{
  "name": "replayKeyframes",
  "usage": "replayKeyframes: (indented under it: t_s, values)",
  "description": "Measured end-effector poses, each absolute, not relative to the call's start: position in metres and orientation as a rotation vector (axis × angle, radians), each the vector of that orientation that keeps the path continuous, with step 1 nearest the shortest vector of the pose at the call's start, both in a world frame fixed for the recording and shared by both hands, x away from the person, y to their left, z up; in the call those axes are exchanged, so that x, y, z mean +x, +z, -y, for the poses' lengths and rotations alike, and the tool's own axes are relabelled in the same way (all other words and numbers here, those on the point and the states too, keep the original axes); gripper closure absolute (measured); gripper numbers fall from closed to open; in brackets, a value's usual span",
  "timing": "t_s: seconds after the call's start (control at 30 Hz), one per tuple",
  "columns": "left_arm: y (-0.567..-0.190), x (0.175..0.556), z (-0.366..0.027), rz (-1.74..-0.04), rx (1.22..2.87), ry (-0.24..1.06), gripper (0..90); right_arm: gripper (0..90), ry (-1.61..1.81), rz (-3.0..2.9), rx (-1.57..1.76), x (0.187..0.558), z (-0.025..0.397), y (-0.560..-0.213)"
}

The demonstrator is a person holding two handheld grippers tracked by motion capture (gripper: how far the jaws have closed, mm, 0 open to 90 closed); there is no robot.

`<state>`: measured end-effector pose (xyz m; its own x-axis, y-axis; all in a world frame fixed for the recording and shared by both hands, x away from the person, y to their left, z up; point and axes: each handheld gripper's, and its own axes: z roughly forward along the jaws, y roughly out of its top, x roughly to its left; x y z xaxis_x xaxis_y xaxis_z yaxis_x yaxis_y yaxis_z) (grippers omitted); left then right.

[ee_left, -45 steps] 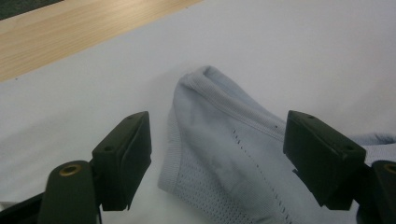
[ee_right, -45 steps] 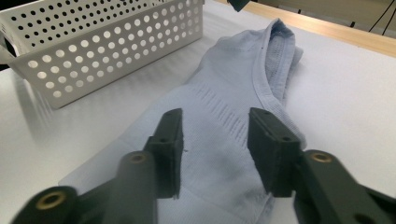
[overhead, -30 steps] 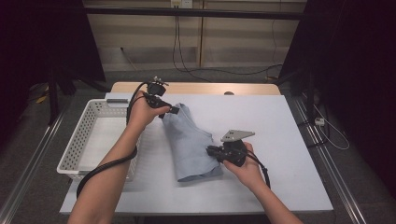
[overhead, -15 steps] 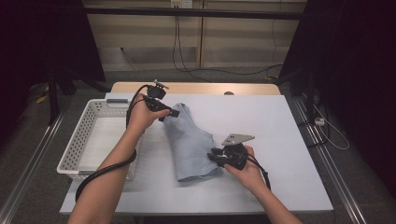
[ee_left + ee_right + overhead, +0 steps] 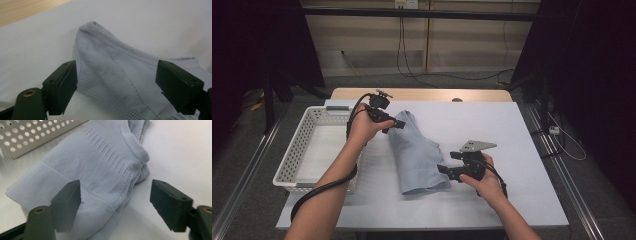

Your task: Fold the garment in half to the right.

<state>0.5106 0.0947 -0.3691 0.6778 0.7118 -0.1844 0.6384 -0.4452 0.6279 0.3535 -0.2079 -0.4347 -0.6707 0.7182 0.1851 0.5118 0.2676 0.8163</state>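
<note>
In the left gripper view, the light blue garment [image 5: 120, 82] runs off the lower right of the frame, its far end hidden behind the right jaw. In the right gripper view, the white basket [image 5: 37, 135] is cut off at the upper left corner.

text: none readable | labels: none | brands: none | numbers: none

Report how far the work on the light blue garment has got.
Done: the folded light blue knit garment lies in a compact bundle on the white table. In hand: the left gripper sits open at its far end, the right gripper open at its near end; neither has closed on it. Left, probably: grasp it and move it, perhaps into the white perforated plastic basket beside it.
</note>
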Motion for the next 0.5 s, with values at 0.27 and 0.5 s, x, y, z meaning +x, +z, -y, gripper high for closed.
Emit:
replayKeyframes:
  t_s: [0.27,0.5]
  values:
    - [-0.372,0.502,-0.095,-1.025,2.195,0.115,15.9,9.8,1.361,-2.292,1.159,0.354,0.218,-0.432]
    - [-0.376,0.494,-0.092,-1.018,2.19,0.105,14.7,8.4,1.342,-2.301,1.152,0.354,0.222,-0.433]
